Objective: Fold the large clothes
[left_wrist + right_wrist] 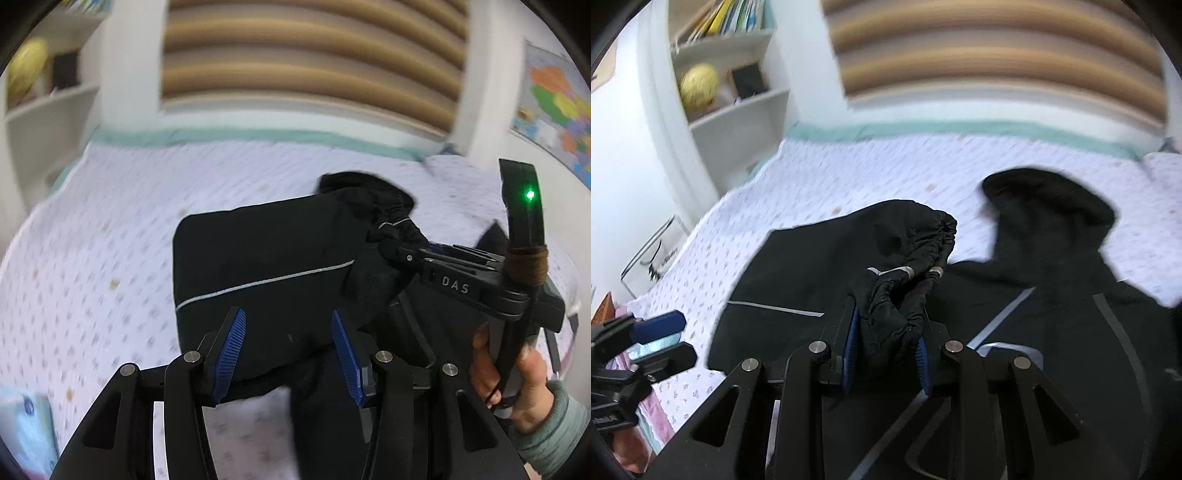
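Observation:
A black jacket [798, 273] with thin grey reflective stripes lies on a bed with a white dotted cover [849, 173], its hood [1049, 206] spread to the back right. My right gripper [890, 314] is shut on a bunched sleeve cuff [923, 240] and holds it up off the jacket. In the left wrist view the right gripper [391, 251] pinches that same cloth [384, 206]. My left gripper [287, 314] is open, its blue pads [229, 354] apart above the jacket [258, 251]. Seen from the right, the left gripper [685, 338] hangs beside the jacket's left edge with nothing between its fingers.
A striped padded headboard [997, 55] stands behind the bed. White shelves [738, 110] with books and a yellow ball [700, 85] are at the back left. A colourful map [554, 107] hangs on the right wall. A hand [517, 380] in a grey-green sleeve holds the right gripper.

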The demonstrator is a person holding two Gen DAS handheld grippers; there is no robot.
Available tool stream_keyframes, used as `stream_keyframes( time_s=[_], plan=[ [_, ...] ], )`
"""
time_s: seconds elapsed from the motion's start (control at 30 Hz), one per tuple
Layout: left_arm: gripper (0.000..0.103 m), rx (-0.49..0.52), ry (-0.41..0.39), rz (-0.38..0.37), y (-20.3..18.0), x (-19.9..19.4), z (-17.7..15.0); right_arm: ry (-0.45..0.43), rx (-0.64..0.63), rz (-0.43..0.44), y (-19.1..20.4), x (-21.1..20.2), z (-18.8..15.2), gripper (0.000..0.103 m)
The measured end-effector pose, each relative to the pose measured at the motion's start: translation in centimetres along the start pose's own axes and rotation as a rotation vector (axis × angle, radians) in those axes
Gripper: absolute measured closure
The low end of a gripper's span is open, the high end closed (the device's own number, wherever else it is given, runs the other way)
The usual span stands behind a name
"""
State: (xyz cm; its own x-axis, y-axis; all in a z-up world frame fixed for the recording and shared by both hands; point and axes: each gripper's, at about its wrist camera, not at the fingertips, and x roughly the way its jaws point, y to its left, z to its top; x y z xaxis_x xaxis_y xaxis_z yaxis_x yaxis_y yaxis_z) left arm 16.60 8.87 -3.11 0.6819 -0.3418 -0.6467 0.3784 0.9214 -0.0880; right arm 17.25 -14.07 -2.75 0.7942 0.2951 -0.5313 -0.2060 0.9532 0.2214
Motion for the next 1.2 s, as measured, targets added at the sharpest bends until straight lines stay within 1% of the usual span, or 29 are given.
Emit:
stream_keyframes(
  time_s=[0.1,0.13,0.23,0.27,0.3,0.33,0.4,0.5,0.53,0.6,0.63,0.7,0.77,0.83,0.87,0.9,0.97,1.0,1.07,1.1,1.17,1.2],
  plan=[
    [0.053,0.039,-0.024,-0.028,-3.7,-0.3,1.9,-0.051,0.026,-0.069,-4.3,-3.9,0.6,0.073],
    [0.053,0.04,-0.027,-0.037,-4.3,-0.3,2.3,-0.059,0.034,-0.081,-5.5,-4.6,0.7,0.073],
    [0.053,0.019,-0.017,-0.107,-6.2,0.8,3.6,-0.093,0.069,-0.155,-10.8,-8.2,0.6,0.073],
    [0.053,0.012,-0.002,-0.124,-6.8,1.9,3.9,-0.096,0.077,-0.176,-12.2,-8.9,0.5,0.073],
    [0.053,0.008,0.012,-0.127,-7.3,3.1,3.9,-0.095,0.091,-0.207,-14.1,-9.7,0.1,0.073],
    [0.053,0.006,0.025,-0.129,-7.7,4.0,3.9,-0.092,0.098,-0.22,-15.6,-10.4,-0.4,0.073],
    [0.053,-0.005,0.072,-0.137,-8.8,7.1,3.4,-0.069,0.124,-0.254,-18.6,-11.0,-1.6,0.073],
    [0.053,-0.032,0.156,-0.146,-9.7,12.5,1.7,-0.022,0.166,-0.302,-22.7,-10.9,-3.7,0.073],
    [0.053,-0.039,0.173,-0.145,-9.8,13.6,1.2,-0.001,0.18,-0.314,-23.9,-10.6,-4.5,0.073],
    [0.053,-0.058,0.221,-0.136,-10.1,16.8,-0.7,0.057,0.219,-0.321,-26.5,-9.5,-6.3,0.073],
    [0.053,-0.065,0.237,-0.132,-10.1,17.7,-1.2,0.074,0.228,-0.324,-26.7,-8.8,-6.9,0.073],
    [0.053,-0.094,0.29,-0.123,-9.8,20.4,-3.1,0.133,0.258,-0.341,-28.3,-7.1,-8.7,0.073],
    [0.053,-0.108,0.318,-0.122,-9.6,22.1,-4.2,0.178,0.278,-0.353,-29.5,-6.0,-10.5,0.07],
    [0.053,-0.104,0.326,-0.115,-9.6,22.8,-4.8,0.24,0.301,-0.37,-30.5,-4.8,-12.1,0.062],
    [0.053,-0.096,0.33,-0.108,-9.9,22.8,-4.7,0.261,0.307,-0.374,-30.8,-4.5,-12.7,0.055],
    [0.053,-0.086,0.331,-0.1,-10.2,22.7,-4.5,0.265,0.312,-0.372,-31.0,-4.7,-13.3,0.052],
    [0.053,-0.079,0.322,-0.098,-10.5,21.9,-4.3,0.266,0.316,-0.38,-31.0,-5.7,-13.0,0.05],
    [0.053,-0.092,0.308,-0.123,-10.4,21.1,-4.0,0.26,0.314,-0.391,-30.6,-6.4,-12.6,0.048],
    [0.052,-0.134,0.262,-0.22,-10.3,19.5,-3.4,0.185,0.288,-0.398,-29.2,-8.8,-11.1,0.041],
    [0.052,-0.146,0.241,-0.242,-10.4,18.9,-3.1,0.146,0.272,-0.39,-28.5,-9.7,-10.2,0.035],
    [0.051,-0.142,0.227,-0.234,-11.0,18.8,-2.7,0.082,0.222,-0.37,-26.3,-10.9,-8.7,0.034],
    [0.051,-0.129,0.235,-0.213,-11.3,19.3,-2.8,0.081,0.193,-0.353,-25.1,-10.6,-8.3,0.034]
  ],
)
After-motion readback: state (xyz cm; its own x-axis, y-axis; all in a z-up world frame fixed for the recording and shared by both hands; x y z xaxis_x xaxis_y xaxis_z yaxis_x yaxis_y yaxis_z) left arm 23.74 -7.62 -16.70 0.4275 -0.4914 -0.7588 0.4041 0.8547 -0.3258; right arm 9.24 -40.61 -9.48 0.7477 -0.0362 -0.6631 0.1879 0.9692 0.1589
